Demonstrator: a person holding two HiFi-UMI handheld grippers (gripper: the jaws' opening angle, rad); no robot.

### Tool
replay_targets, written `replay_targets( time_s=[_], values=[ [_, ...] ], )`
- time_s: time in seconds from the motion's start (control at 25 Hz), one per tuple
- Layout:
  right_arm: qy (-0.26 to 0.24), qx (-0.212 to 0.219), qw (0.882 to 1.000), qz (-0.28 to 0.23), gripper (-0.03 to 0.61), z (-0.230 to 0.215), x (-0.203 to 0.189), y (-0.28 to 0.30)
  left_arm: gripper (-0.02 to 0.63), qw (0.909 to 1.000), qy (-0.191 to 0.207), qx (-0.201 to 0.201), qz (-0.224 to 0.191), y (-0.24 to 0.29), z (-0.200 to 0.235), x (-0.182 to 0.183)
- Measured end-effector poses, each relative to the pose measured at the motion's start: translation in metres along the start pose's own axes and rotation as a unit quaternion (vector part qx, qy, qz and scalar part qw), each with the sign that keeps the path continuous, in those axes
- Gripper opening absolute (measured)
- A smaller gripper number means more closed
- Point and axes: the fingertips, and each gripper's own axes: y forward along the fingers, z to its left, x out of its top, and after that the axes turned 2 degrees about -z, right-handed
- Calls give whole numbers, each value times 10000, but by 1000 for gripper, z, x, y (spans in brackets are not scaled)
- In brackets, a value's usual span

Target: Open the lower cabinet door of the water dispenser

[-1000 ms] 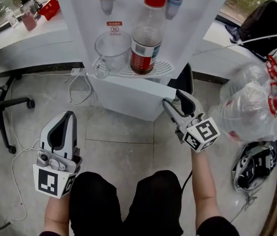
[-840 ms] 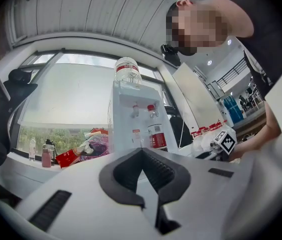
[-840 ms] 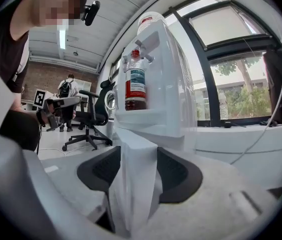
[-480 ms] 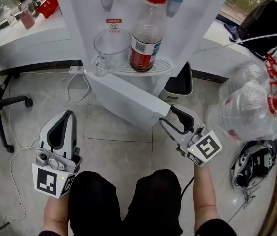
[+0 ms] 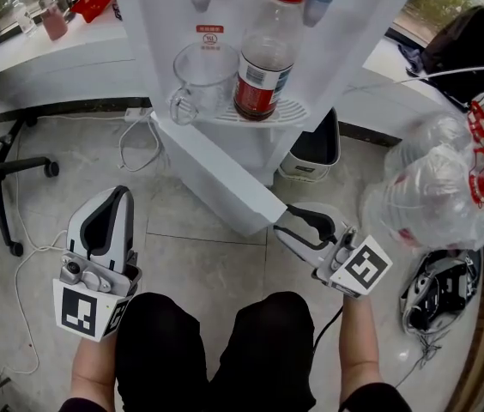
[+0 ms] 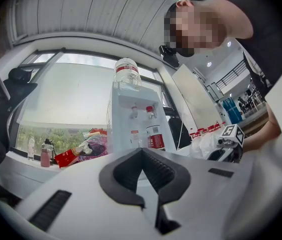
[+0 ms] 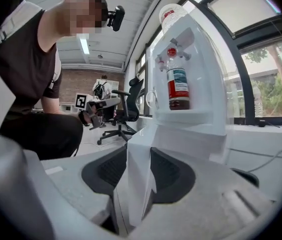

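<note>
Slanting cabinet door (free edge lower-right)

Left gripper closed (empty); water dispenser ahead

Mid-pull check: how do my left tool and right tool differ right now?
Load: the right tool has the edge of the lower cabinet door between its jaws, which are closing on it. The left tool holds nothing, and its jaws are together.
Place: the right tool is at the open door's free edge. The left tool stands apart from the water dispenser and touches nothing.
Shared: both point toward the dispenser.
</note>
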Motion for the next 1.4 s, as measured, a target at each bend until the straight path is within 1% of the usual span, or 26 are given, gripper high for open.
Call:
replay_targets(
  time_s=[0.08, 0.32, 0.44, 0.52, 0.56, 0.6, 0.64, 0.72, 0.76, 0.8, 0.96, 1.08, 1.2, 1.4],
  values=[
    [-46, 247, 9997, -10, 144, 11, 2, 3, 8, 10000, -15, 16, 35, -2, 0, -1],
    [-95, 831, 9964, -163, 78, 37, 11, 15, 8, 9999, 26, 97, 66, -5, 4, -1],
    [-97, 1065, 9939, -266, 23, 46, 16, 22, 8, 9999, 65, 112, 98, -7, 6, 0],
    [-100, 1251, 9914, -372, 14, 55, 22, 29, 8, 9998, 93, 146, 124, -9, 8, 0],
    [-103, 1357, 9901, -341, 14, 60, 23, 32, 8, 9997, 106, 166, 118, -10, 10, 0],
    [-124, 1481, 9888, -124, 14, 65, 17, 32, 8, 9997, 113, 179, 116, -11, 10, 1],
    [-173, 1629, 9860, 316, 14, 71, 5, 31, 8, 9997, 104, 188, 133, -13, 11, 1],
    [-292, 1936, 9719, 1304, 14, 82, -24, 27, 8, 9995, 18, 212, 215, -17, 12, -2],
    [-322, 2064, 9659, 1532, 14, 87, -31, 29, 8, 9994, -19, 230, 249, -20, 13, -3],
    [-333, 2175, 9628, 1570, 14, 93, -31, 33, 8, 9993, -32, 249, 261, -22, 14, -3],
    [-391, 2566, 9563, 1346, 14, 112, -21, 54, 8, 9991, 8, 327, 254, -30, 20, 1],
    [-494, 2843, 9491, 1264, 14, 123, -17, 67, 8, 9989, 113, 416, 194, -36, 27, 6],
    [-550, 3075, 9422, 1213, 14, 132, -14, 78, 8, 9986, 20, 481, 228, -44, 31, 6],
    [-845, 3384, 9341, 761, 14, 146, 1, 102, 8, 9985, 115, 529, 113, -49, 39, 14]
  ],
)
